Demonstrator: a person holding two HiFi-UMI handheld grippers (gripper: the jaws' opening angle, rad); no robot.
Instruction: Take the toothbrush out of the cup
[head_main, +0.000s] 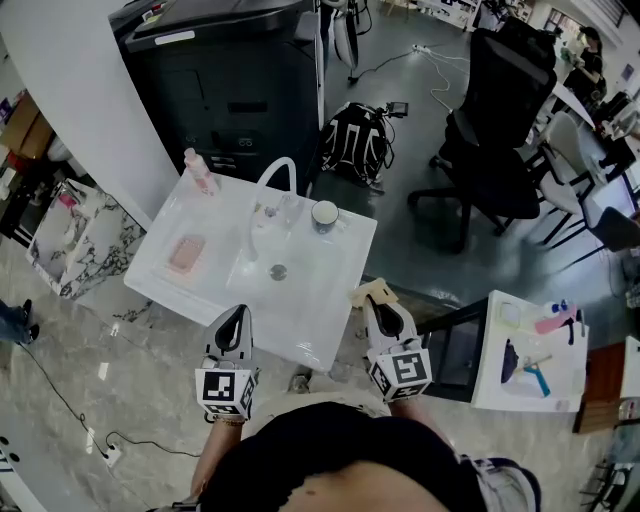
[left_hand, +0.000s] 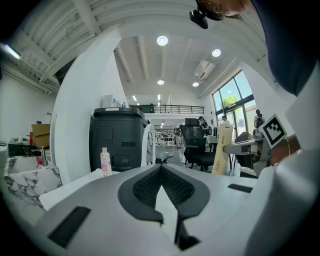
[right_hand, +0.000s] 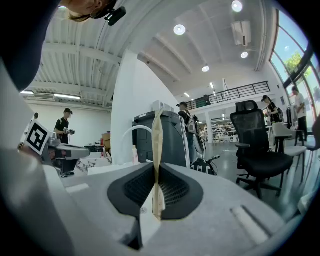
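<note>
A white cup (head_main: 325, 215) stands at the back right of the white washbasin top (head_main: 330, 335), beside the curved tap (head_main: 274, 176); I see nothing sticking out of it. My right gripper (head_main: 378, 302) hovers at the top's near right corner, shut on a flat tan packet (right_hand: 157, 145) that stands upright, edge-on, between the pads. The left gripper view shows the packet (left_hand: 222, 148) as a tall tan strip. My left gripper (head_main: 237, 313) is at the near edge, shut (left_hand: 161, 168), with nothing between its pads.
A pink bottle (head_main: 200, 170) and a pink soap dish (head_main: 186, 253) sit on the left of the top. Behind it stand a large black machine (head_main: 225, 85), a backpack (head_main: 355, 140) and an office chair (head_main: 495, 130). A small white table (head_main: 500, 390) stands to the right.
</note>
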